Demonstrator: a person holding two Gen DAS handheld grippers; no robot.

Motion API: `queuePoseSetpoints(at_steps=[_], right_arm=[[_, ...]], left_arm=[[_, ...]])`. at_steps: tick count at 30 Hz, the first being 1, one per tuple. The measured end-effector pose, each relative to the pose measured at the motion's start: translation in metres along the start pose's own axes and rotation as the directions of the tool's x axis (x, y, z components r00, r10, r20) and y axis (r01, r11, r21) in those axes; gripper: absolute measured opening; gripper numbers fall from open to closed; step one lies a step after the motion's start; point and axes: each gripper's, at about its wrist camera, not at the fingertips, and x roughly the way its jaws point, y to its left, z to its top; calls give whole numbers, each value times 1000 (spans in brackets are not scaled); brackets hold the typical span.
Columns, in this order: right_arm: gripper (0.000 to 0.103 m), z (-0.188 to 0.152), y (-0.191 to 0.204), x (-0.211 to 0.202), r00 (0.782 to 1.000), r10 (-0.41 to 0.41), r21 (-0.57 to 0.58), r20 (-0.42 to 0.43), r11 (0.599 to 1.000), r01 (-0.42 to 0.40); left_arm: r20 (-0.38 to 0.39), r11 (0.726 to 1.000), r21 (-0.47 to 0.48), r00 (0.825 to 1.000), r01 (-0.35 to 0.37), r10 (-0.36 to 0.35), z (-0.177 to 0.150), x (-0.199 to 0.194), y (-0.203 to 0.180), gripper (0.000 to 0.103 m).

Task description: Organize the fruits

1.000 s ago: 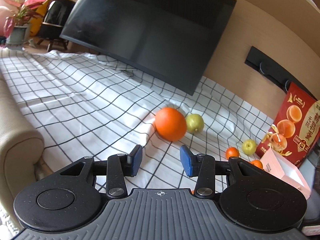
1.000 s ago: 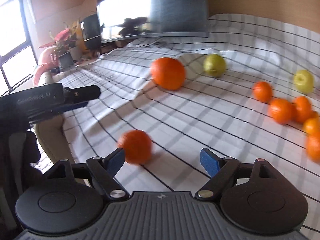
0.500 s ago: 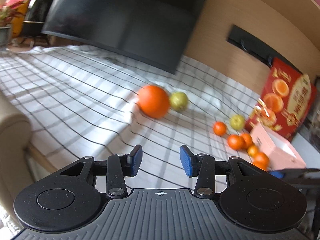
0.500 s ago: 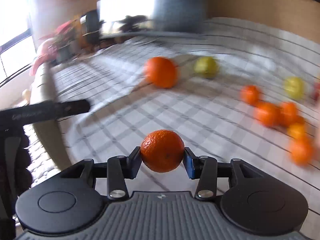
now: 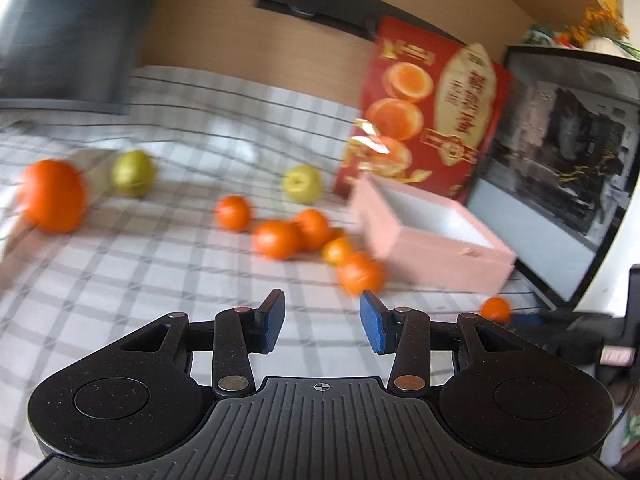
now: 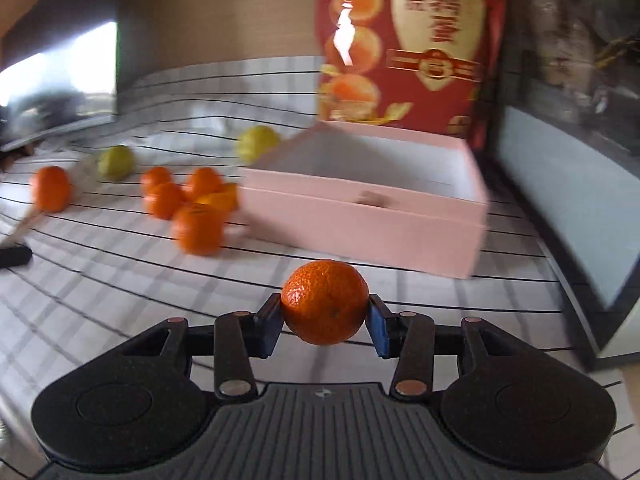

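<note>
My right gripper is shut on a small mandarin and holds it above the checked cloth, just in front of the open pink box. The same mandarin shows at the right of the left wrist view. My left gripper is open and empty above the cloth. Several mandarins lie in a cluster left of the pink box. A large orange and two green fruits lie farther back.
A red gift box stands behind the pink box. A dark framed screen leans at the right. A black TV stands at the back left. The checked cloth covers the table.
Both grippers swung right toward the pink box. The right gripper, open one second ago beside a mandarin, closed on it and lifted it.
</note>
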Motion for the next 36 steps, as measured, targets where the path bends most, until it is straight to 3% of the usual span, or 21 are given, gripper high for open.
queuePoseSetpoints(at_steps=[2, 4, 7, 10, 17, 19, 29, 36], right_arm=[[44, 0, -1, -3, 999, 44, 15, -6, 999, -44], [44, 0, 4, -7, 999, 44, -3, 16, 999, -44], [44, -1, 11, -6, 999, 48, -19, -3, 999, -48], [44, -1, 10, -3, 998, 53, -8, -20, 999, -54], [44, -1, 7, 1, 997, 61, 19, -44, 998, -60], [44, -1, 7, 2, 997, 61, 17, -46, 998, -60], [46, -1, 9, 5, 996, 57, 13, -62, 998, -56], [55, -1, 5, 4, 997, 47, 34, -59, 998, -45]], left_arm=[[-14, 998, 16, 999, 53, -53, 5, 21, -7, 46], [-16, 998, 30, 998, 59, -58, 11, 39, -8, 47], [10, 999, -1, 999, -50, 50, 26, 62, 3, 46], [4, 988, 18, 988, -153, 153, 41, 87, 13, 46], [-117, 977, 109, 973, -185, 198, 46, 131, 30, 48], [-116, 975, 126, 974, -181, 195, 44, 135, 32, 53], [-155, 981, 122, 974, -150, 168, 44, 147, 38, 51], [-148, 991, 85, 982, -103, 115, 34, 111, 32, 50]])
